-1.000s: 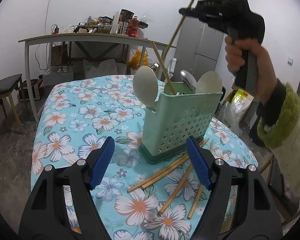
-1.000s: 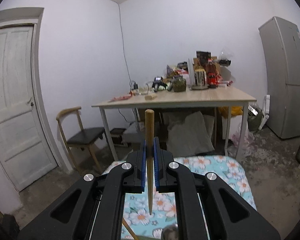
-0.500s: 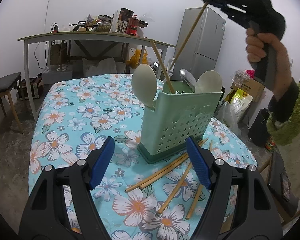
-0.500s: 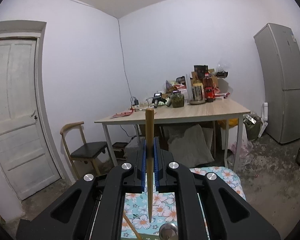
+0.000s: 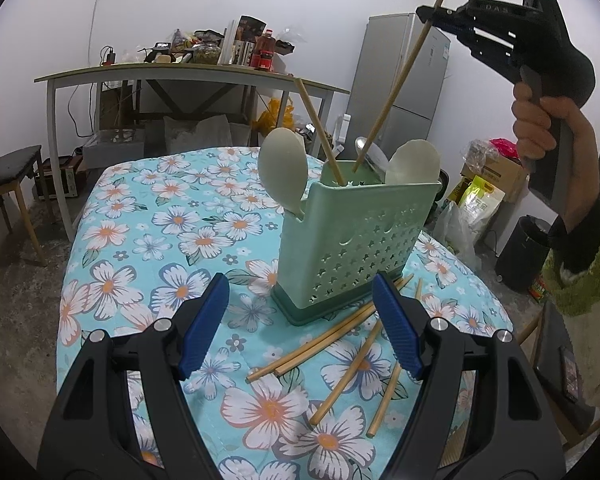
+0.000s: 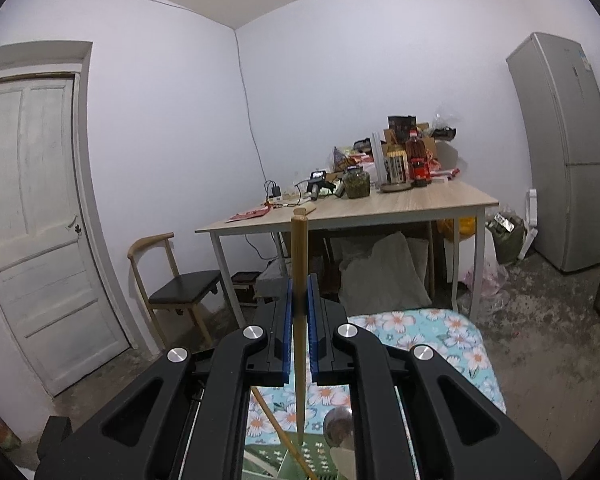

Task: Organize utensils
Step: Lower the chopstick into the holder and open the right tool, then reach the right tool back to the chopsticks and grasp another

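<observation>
Bamboo chopstick [image 5: 400, 82] sat pinched between the blue pads of the right gripper [image 5: 434, 12], jaws closed on it near its thick end; its thin tip dipped into the green holder [image 5: 352, 240], tilted. Right hand [image 5: 540, 128] held that gripper up above and to the right of the holder. Left gripper [image 5: 300, 320] jaws were wide open, gripping nothing, one blue pad low on either side of the holder, not touching it as far as visible. Holder stood on the floral tablecloth [image 5: 152, 240]. Inside the holder: one other chopstick [image 5: 320, 132] leaning left, two pale spoons [image 5: 282, 172], one metal spoon [image 5: 364, 146] mostly hidden behind the rim. Loose chopsticks [image 5: 340, 344] lay on the cloth just in front of the holder, about six; some ran under the holder base and the left gripper's pad, so the count was uncertain. Holder compartments could not be made out.
</observation>
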